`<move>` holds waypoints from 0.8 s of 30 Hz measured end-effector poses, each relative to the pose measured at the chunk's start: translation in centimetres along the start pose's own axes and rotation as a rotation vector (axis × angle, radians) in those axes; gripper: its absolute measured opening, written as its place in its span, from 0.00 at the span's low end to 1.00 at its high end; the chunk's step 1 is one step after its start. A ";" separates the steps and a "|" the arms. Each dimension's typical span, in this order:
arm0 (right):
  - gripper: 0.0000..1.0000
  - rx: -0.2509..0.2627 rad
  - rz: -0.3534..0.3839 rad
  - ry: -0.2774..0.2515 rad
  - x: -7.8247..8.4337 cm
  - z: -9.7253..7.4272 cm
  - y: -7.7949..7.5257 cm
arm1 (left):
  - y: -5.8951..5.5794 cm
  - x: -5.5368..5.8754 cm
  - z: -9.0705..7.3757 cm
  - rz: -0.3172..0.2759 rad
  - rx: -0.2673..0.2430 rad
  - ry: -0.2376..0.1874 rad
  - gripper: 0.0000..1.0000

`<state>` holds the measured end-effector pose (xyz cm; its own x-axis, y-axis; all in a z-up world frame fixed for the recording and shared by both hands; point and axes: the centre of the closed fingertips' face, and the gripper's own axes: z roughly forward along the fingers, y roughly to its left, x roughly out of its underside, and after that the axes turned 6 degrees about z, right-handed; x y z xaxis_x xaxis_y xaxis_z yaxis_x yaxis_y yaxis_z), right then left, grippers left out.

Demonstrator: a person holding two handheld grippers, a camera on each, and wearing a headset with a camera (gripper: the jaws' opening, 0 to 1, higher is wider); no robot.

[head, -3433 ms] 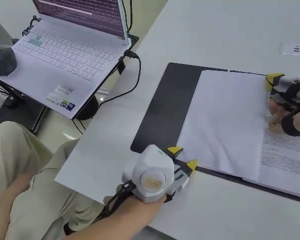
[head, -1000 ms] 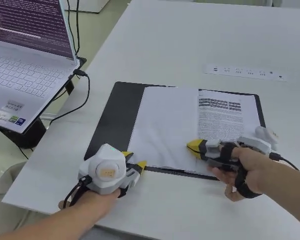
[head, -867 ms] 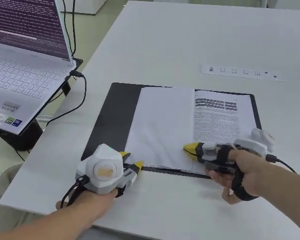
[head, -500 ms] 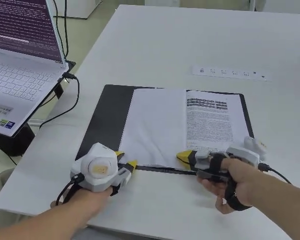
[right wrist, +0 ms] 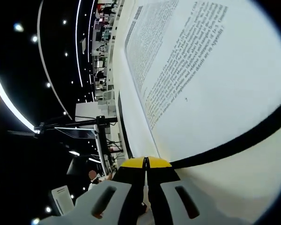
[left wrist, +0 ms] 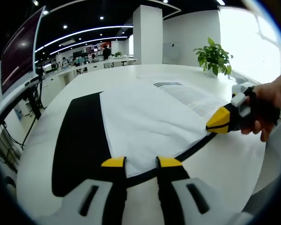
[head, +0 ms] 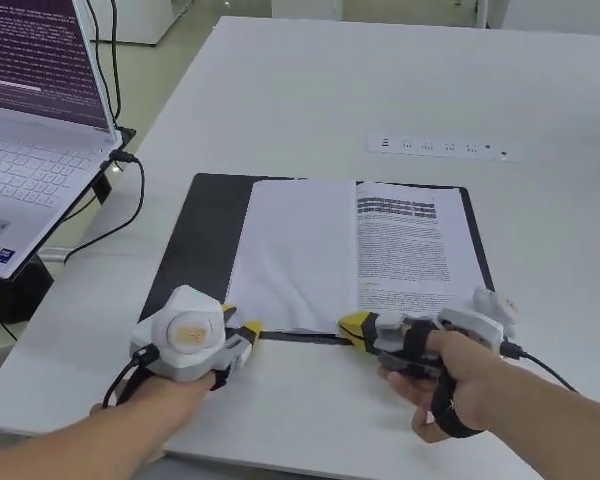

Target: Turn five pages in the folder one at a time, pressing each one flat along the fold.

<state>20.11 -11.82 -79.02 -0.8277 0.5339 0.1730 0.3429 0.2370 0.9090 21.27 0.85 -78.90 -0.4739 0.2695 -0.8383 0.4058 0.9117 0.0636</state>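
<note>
The open folder (head: 205,240) lies on the surface (head: 330,90) before me. My left tool (head: 238,328) sits at its near left corner, and my right tool (head: 352,325) at its near edge by the fold. A laptop (head: 20,150) stands off left, and a power strip (head: 445,148) lies behind the folder.

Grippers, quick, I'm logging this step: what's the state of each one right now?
Left gripper: open, fingers apart at the folder's near edge.
Right gripper: shut, nothing seen between its fingers.
</note>
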 end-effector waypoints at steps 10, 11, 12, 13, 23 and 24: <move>0.00 0.040 -0.193 0.017 3.1 -3.0 1.1 | -1.3 0.1 -0.5 0.008 0.047 0.142 0.34; 0.00 0.046 -0.238 0.007 3.0 -3.5 1.4 | -1.6 0.1 -0.7 -0.017 0.059 0.166 0.33; 0.00 0.059 -0.284 -0.010 3.1 -4.1 1.7 | -1.9 0.0 -0.9 -0.053 0.070 0.176 0.31; 0.00 0.075 -0.337 -0.043 2.8 -5.0 2.1 | -2.2 -0.1 -1.2 -0.082 0.086 0.185 0.29; 0.16 0.137 -0.800 -0.322 0.6 -14.0 6.8 | -3.9 -4.8 -5.7 -0.048 0.142 0.041 0.50; 0.21 0.167 -0.849 -0.333 0.3 -14.6 6.7 | -3.9 -5.1 -6.0 -0.053 0.140 0.028 0.52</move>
<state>15.68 -21.94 -67.34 -0.6693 0.3269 -0.6672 -0.2391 0.7555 0.6099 17.37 -2.22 -71.63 -0.5185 0.2325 -0.8228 0.4838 0.8732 -0.0581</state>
